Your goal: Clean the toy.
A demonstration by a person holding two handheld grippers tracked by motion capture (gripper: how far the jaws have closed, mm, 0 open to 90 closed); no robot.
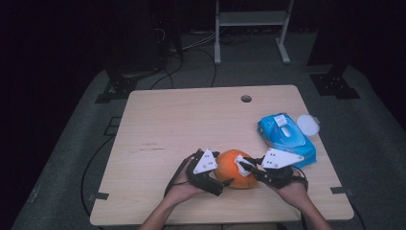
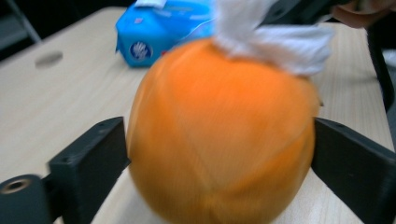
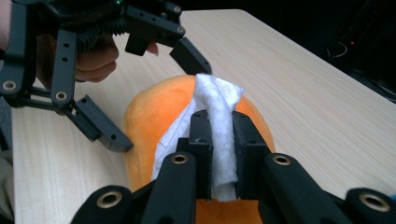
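Right tool (image 3: 219,140): jaws pressed together on a folded white wipe (image 3: 217,126), which stands up between them and drapes onto the top of the orange ball (image 3: 154,121); in the high view this tool (image 1: 249,168) sits at the ball's right side, its grey three-cornered plate on top.
Left tool (image 2: 219,154): jaws spread wide, one at each flank of the ball; in the left gripper view both black jaws look to meet the ball's sides, but the ball is blurred, so whether they press on it cannot be told. From the right gripper view the two jaws stand apart, one near the ball's top, the other by its side low down.
Left tool in the high view (image 1: 225,178): at the ball's left, held by the person's left hand (image 1: 184,184).
Orange ball (image 1: 234,168): resting on the worktop (image 1: 182,124) near its front edge, between the two tools. Seam lines run across its surface (image 2: 219,135).
White wipe in the high view (image 1: 242,167): a small white patch on the ball's right upper side, at the tip of the right tool.
White wipe from the left gripper view (image 2: 275,37): crumpled on the ball's crown.
Wipes pack (image 1: 286,136): blue, lying on the worktop's right part, behind and to the right of the ball, apart from it.
Pack lid (image 1: 308,124): round and white, swung open at the pack's far right corner.
Worktop: pale wood grain, with a round hole (image 1: 246,98) near the far edge.
Right hand (image 1: 292,191): under the right tool, forearm coming in from the bottom edge.
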